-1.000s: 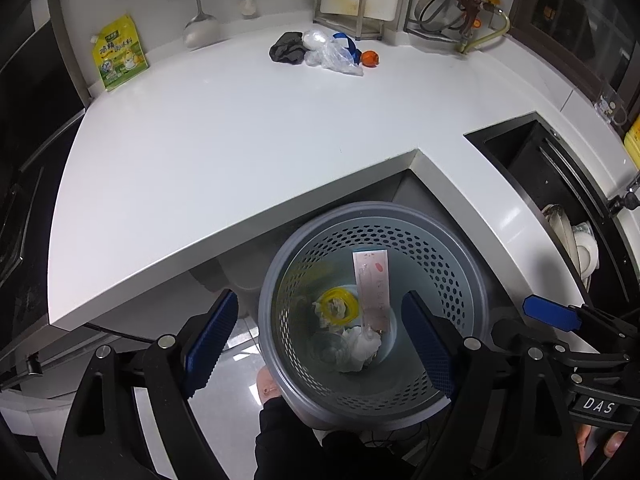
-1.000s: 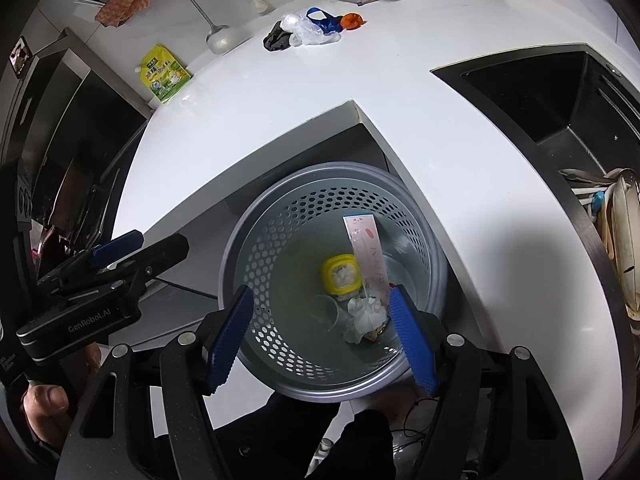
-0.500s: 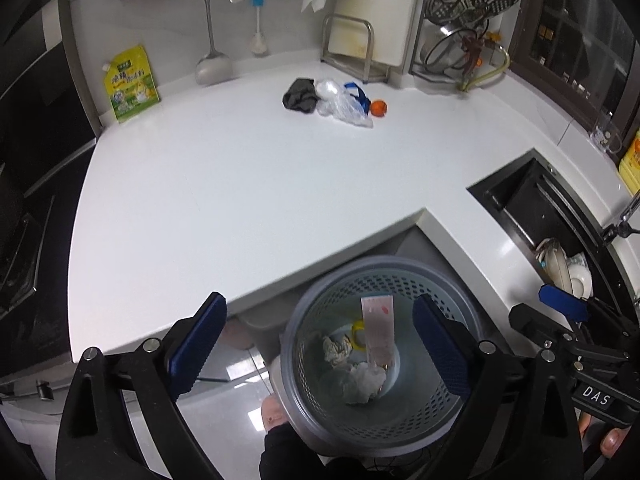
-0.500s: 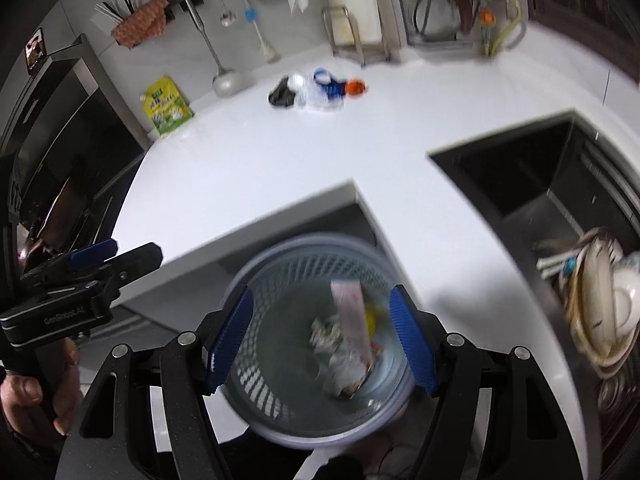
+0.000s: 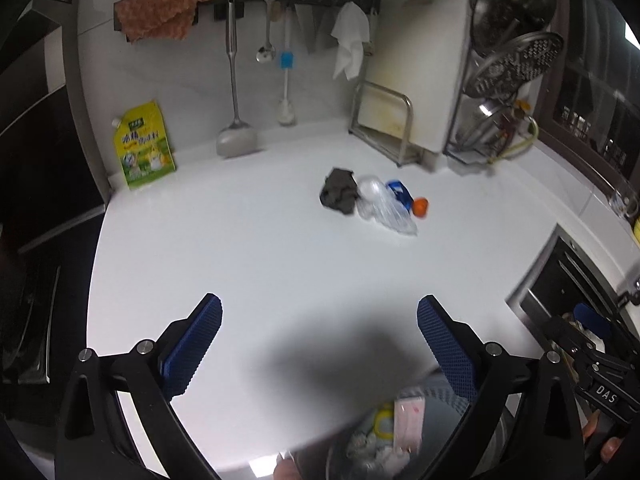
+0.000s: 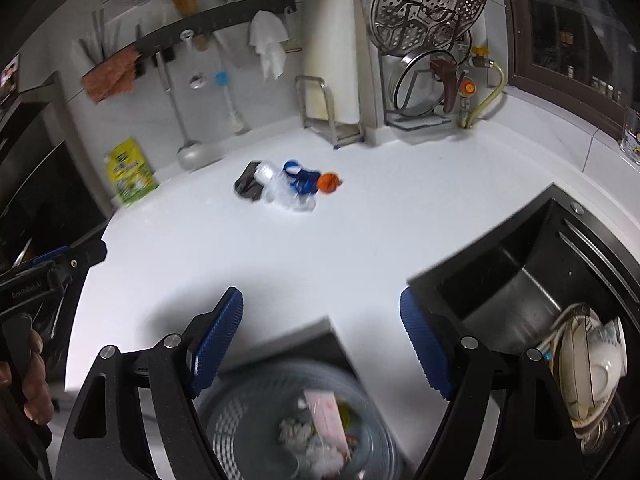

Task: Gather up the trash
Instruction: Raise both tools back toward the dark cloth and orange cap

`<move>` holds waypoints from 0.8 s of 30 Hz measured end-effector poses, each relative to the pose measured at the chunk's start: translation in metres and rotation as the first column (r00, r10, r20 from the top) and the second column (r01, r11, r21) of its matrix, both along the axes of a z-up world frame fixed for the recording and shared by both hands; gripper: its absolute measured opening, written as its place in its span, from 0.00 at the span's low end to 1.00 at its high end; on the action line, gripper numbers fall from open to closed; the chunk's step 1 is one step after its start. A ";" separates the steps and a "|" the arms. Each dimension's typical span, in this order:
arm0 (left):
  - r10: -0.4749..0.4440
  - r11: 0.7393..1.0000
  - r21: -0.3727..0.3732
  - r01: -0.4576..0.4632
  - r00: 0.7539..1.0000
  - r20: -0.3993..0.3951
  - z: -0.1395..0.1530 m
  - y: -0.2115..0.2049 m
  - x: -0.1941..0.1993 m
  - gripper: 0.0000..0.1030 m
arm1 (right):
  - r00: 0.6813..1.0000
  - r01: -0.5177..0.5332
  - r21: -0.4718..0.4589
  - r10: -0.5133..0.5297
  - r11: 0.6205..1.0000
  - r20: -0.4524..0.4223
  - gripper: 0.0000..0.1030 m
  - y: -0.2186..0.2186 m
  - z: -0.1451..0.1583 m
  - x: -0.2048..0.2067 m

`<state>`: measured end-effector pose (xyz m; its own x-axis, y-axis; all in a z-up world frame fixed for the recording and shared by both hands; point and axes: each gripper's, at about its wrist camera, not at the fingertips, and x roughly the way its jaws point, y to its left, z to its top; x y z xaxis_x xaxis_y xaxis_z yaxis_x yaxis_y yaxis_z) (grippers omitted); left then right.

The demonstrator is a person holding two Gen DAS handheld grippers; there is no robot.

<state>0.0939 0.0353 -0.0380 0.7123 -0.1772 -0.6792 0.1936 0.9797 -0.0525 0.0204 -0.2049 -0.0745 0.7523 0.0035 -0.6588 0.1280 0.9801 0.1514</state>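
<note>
- Since the earlier frames, both cameras have tilted up from the waste basket toward the back of the counter, so the basket has slid to the bottom edge of each view and the remaining litter has come nearer the centre.
- Left wrist view: left gripper (image 5: 318,322) hangs over the near part of the white counter (image 5: 248,248) with its blue pads spread wide and nothing between them. The trash cluster lies ahead and a little to the right of the gripper's axis, well apart from it: a dark crumpled wad (image 5: 338,195), a clear plastic bag (image 5: 382,208) touching it, a blue scrap (image 5: 400,194) and an orange piece (image 5: 420,205) at the right end. The row runs roughly left to right, across the line of approach. The grey perforated basket (image 5: 436,396), already holding paper and a pink slip, sits low right.
- Right wrist view: right gripper (image 6: 320,320) is likewise spread and empty above the counter's inner corner. The same cluster lies ahead and left of its axis: dark wad (image 6: 246,188), clear bag (image 6: 282,192), blue scrap (image 6: 302,180), orange piece (image 6: 329,182). The basket (image 6: 240,412) lies directly below; the sink (image 6: 520,280) is on the right.
- Judgement: neither gripper is clearly nearer; the orange end faces the right gripper, the dark wad faces the left.
</note>
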 end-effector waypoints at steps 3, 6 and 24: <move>0.009 1.000 -0.001 -0.009 1.000 0.014 -0.005 0.002 0.038 0.93 | 0.999 0.035 -0.017 -0.034 0.999 0.006 0.75 0.000 -0.002 0.031; 0.011 1.000 -0.002 -0.011 1.000 0.014 -0.016 0.002 0.076 0.93 | 0.998 0.062 -0.025 -0.062 0.998 0.007 0.75 -0.002 -0.007 0.064; -0.045 0.999 -0.001 0.045 0.998 -0.041 -0.090 -0.019 0.225 0.93 | 0.981 0.157 0.017 -0.154 0.987 -0.113 0.75 -0.026 -0.074 0.230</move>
